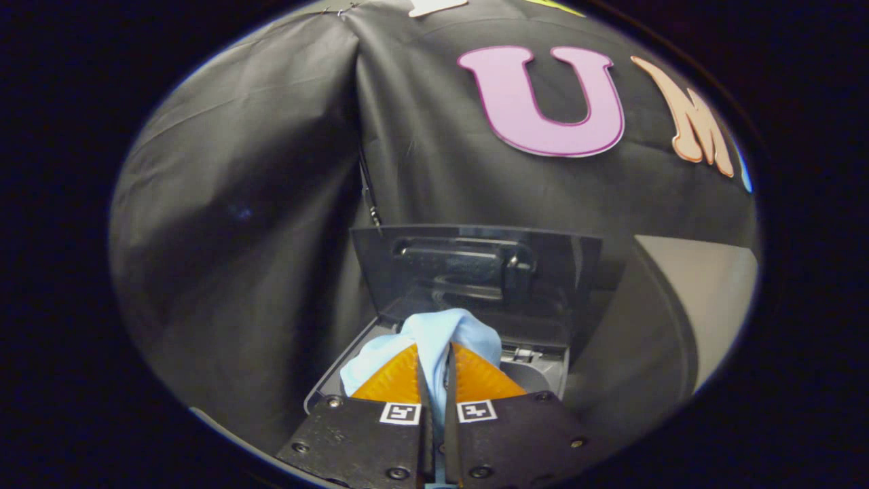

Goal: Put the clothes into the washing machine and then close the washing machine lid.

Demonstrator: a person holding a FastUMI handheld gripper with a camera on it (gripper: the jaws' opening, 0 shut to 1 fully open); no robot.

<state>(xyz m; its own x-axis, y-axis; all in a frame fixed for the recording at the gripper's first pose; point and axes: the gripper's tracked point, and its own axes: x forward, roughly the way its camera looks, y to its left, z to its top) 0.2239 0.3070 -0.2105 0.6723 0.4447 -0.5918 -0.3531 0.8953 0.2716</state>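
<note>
My gripper (434, 353) is shut on a light blue cloth (434, 333), which bunches up between and just ahead of the fingers and spills to their left. Under it stands a small grey washing machine (543, 380), its top opening mostly hidden by the cloth and the fingers. The machine's dark see-through lid (475, 272) stands raised upright beyond the cloth. The cloth hangs over the machine's open top; I cannot tell whether it touches the rim.
The booth's black cloth wall hangs close behind and to the left of the machine. A pale grey surface (706, 305) shows to the right of the lid.
</note>
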